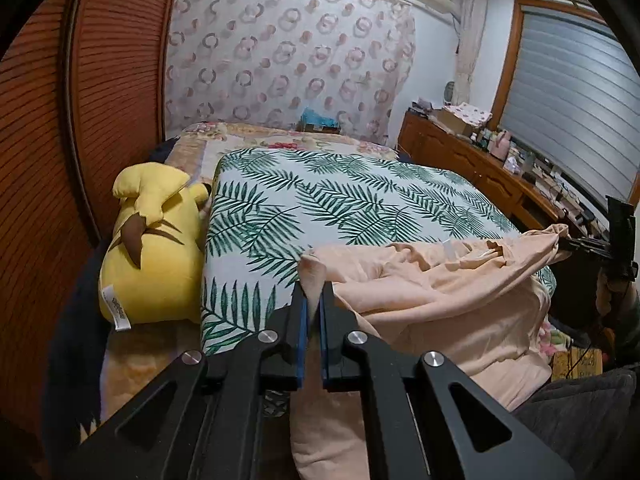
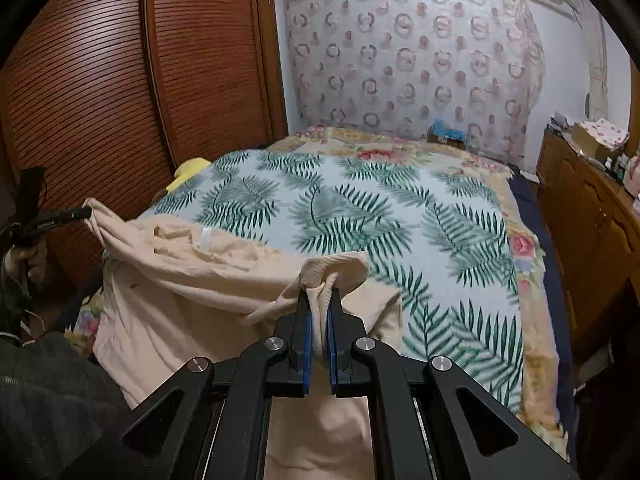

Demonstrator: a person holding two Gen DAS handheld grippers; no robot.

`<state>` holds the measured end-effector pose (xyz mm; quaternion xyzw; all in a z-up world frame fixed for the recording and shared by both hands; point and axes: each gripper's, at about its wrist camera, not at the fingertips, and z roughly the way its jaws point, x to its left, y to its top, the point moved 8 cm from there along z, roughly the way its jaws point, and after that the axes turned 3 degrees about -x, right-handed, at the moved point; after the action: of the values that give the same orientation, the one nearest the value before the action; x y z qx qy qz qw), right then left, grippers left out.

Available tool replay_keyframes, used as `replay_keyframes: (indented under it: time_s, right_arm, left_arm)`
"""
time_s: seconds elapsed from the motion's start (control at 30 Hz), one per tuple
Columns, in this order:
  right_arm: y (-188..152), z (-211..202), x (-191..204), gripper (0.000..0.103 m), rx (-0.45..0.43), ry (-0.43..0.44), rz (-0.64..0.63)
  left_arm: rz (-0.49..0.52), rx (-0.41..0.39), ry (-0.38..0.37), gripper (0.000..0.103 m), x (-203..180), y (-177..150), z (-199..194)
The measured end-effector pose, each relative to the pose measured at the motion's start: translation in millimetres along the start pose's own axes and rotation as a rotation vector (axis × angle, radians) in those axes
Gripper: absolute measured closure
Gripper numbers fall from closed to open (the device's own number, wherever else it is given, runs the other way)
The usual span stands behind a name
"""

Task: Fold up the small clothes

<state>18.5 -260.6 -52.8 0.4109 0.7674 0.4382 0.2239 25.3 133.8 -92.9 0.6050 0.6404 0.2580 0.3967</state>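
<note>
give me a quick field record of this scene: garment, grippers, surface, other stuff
garment: peach garment, bunched, held up at two ends over the bed edge
left gripper: jaws shut on one end
right gripper: jaws shut on the other end
surface: palm-leaf blanket on the bed
beside it: yellow plush toy

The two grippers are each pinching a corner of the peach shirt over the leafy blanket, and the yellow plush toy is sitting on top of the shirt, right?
Not quite. The yellow plush toy lies beside the leafy blanket, away from the peach shirt, as the left wrist view shows. The left gripper and right gripper do each pinch it.
</note>
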Motion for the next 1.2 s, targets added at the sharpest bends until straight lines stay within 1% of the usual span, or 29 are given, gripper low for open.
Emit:
replay_keyframes:
  time_s: [0.13,0.3,0.4,0.47,0.53,0.57,0.6,0.63,0.67,0.7,0.73,0.8,0.83,0.87,0.93,0.97,1.0,1.07,1.2]
  right_arm:
    - [-16,-4,2,0.097,0.039,-0.007,0.009]
    - [-28,1,5,0.097,0.087,-0.005,0.026]
    - [-24,11,2,0.097,0.114,-0.018,0.029]
    - [-21,11,3,0.097,0.113,-0.025,0.024]
    - [-13,8,4,0.092,0.100,-0.030,0.017]
    - [-8,7,4,0.086,0.090,-0.037,0.012]
    - [-7,6,5,0.083,0.084,-0.039,0.009]
    - [-4,4,7,0.081,0.076,-0.038,0.005]
    - [-1,3,7,0.078,0.067,-0.037,0.000]
    - [0,2,8,0.075,0.059,-0.038,-0.003]
    - [3,2,8,0.074,0.051,-0.040,-0.005]
    - [5,1,7,0.072,0.039,-0.045,-0.006]
    - [6,1,7,0.072,0.035,-0.050,-0.009]
    - [6,3,6,0.071,0.034,-0.054,-0.010]
    - [7,7,3,0.064,0.030,-0.059,-0.006]
    - [7,10,2,0.057,0.028,-0.060,-0.003]
    - [8,13,1,0.055,0.022,-0.061,0.003]
    - [10,20,-3,0.055,0.017,-0.065,0.016]
    - [11,31,-10,0.054,0.017,-0.090,0.027]
  left_arm:
    - [0.034,-0.005,-0.008,0.097,-11,0,-9]
    - [0.050,0.000,-0.007,0.097,-15,0,-10]
    - [0.076,0.003,-0.001,0.097,-22,0,-11]
    - [0.085,-0.002,-0.011,0.097,-27,3,-13]
    - [0.100,-0.010,-0.013,0.097,-32,7,-15]
    - [0.108,-0.013,-0.010,0.096,-34,9,-14]
    - [0.111,-0.015,-0.009,0.092,-35,11,-14]
    - [0.111,-0.022,-0.012,0.081,-37,14,-13]
    - [0.109,-0.028,-0.016,0.073,-37,16,-12]
    - [0.108,-0.033,-0.018,0.069,-37,18,-10]
    - [0.108,-0.035,-0.013,0.059,-38,20,-8]
    - [0.110,-0.037,-0.005,0.058,-38,23,-3]
    - [0.110,-0.035,-0.009,0.052,-38,24,1]
    - [0.106,-0.031,-0.014,0.041,-37,25,6]
    - [0.096,-0.019,-0.017,0.033,-33,25,17]
    - [0.088,0.000,-0.019,0.031,-30,25,28]
    - [0.082,0.012,-0.015,0.031,-27,24,35]
    - [0.067,0.025,0.007,0.031,-21,23,47]
    - [0.050,0.048,0.027,0.031,-12,22,66]
